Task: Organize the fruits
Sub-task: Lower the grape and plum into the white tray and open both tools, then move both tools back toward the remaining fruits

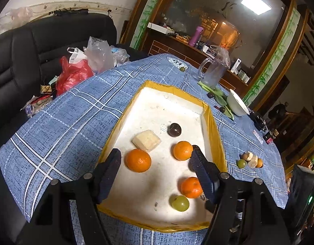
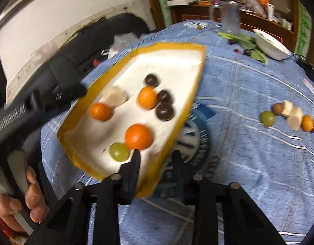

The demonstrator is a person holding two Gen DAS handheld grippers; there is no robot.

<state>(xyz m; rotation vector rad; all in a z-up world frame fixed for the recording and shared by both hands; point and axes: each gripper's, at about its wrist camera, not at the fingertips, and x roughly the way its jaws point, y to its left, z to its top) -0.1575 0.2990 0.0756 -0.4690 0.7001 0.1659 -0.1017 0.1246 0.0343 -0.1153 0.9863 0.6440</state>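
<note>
Dim room, bright ceiling panel (image 1: 256, 3) reflected, fisheye-curved edges, left view sharp, right view motion-blurred

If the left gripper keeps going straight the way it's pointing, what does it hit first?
Probably the white floor of the box. The left gripper, jaws open and empty, aims between the two nearer oranges. The pale chunk lies just beyond, though depth is hard to judge.

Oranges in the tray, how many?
3. One orange near the left fingers, one mid-tray by the right wall, one nearest, touching the green fruit.
</note>
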